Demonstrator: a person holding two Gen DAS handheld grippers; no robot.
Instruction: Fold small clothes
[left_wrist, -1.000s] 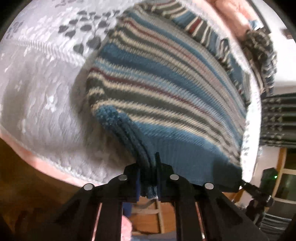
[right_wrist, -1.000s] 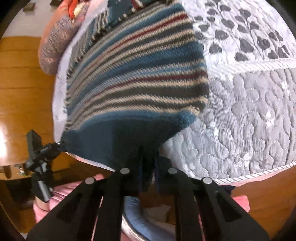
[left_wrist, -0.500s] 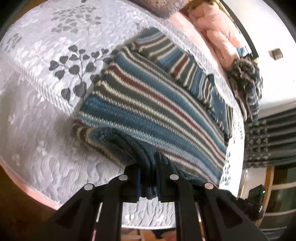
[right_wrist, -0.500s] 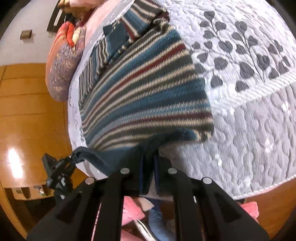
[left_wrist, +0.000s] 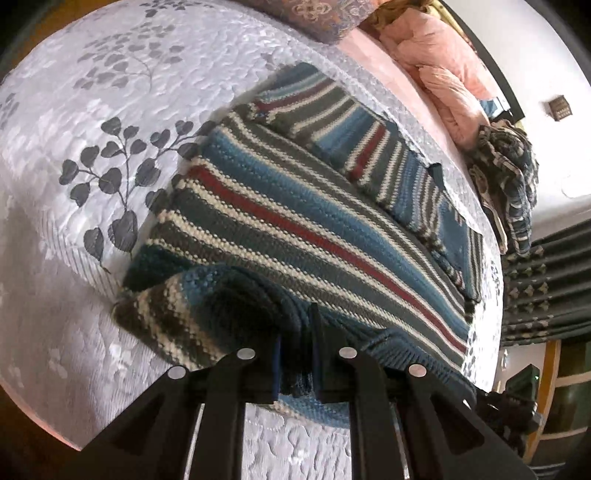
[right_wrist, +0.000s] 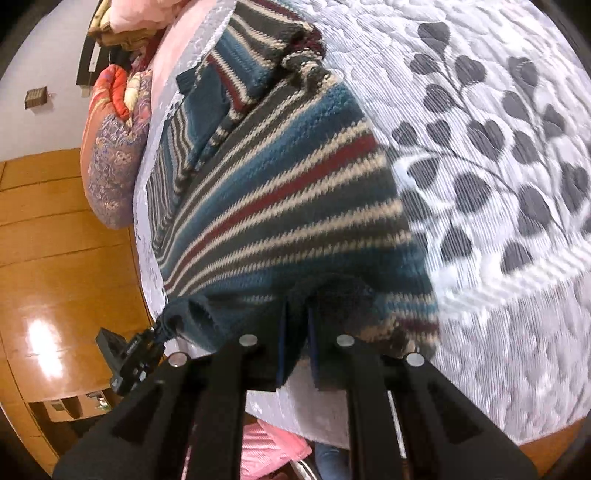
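Lying on: quilted bedspread (left_wrist: 74, 122), near its front edge
Sweater (left_wrist: 295, 221): blue, grey, cream, red stripes (chunky knit), hem lifted
Left gripper (left_wrist: 297, 354): clamped on hem
Right gripper (right_wrist: 297, 332): clamped on hem

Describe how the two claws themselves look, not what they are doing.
Both match. The left claw and right claw are matte black, each with angular linkage bars joined by round silver pins and two flat fingers with blue inner pads. No cables, markings or sleeves show.
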